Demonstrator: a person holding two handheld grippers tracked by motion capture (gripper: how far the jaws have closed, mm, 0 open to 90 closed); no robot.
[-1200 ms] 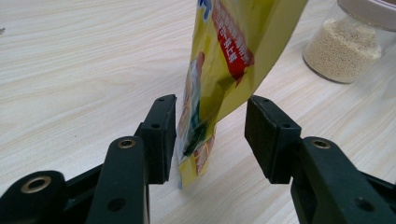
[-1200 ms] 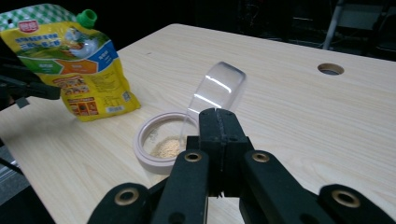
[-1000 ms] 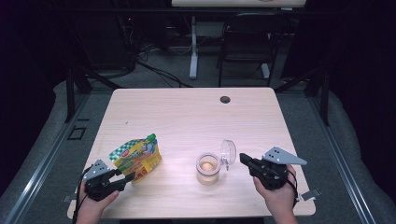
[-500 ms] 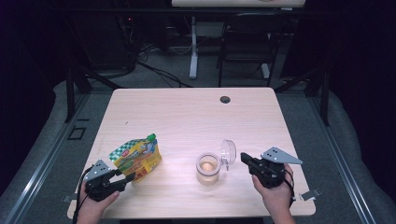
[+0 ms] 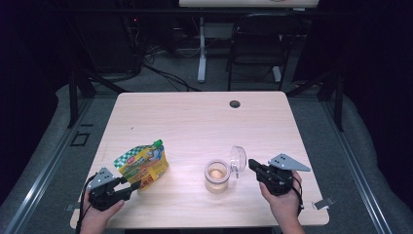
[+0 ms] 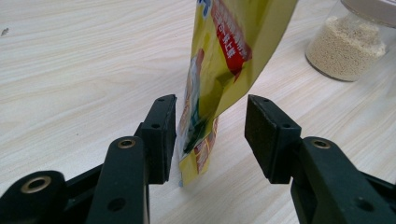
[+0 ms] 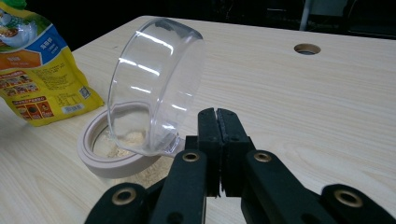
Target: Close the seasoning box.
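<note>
A yellow-green stand-up pouch (image 5: 142,163) with a green cap stands at the table's front left. My left gripper (image 5: 134,185) is open, its jaws on either side of the pouch's bottom corner (image 6: 224,60); the left pad lies close against it and the right pad stands clear. A clear jar (image 5: 216,175) holding beige powder sits front centre, its hinged transparent lid (image 5: 238,160) tipped up. My right gripper (image 5: 252,163) is shut with nothing between its jaws, its tips (image 7: 217,112) just beside the raised lid (image 7: 154,88) and the jar's beige rim (image 7: 107,163).
The light wooden table (image 5: 195,122) has a round cable hole (image 5: 234,104) near its far edge. A dark chair (image 5: 263,44) and desk legs stand beyond the table. The pouch (image 7: 39,79) stands to the jar's left.
</note>
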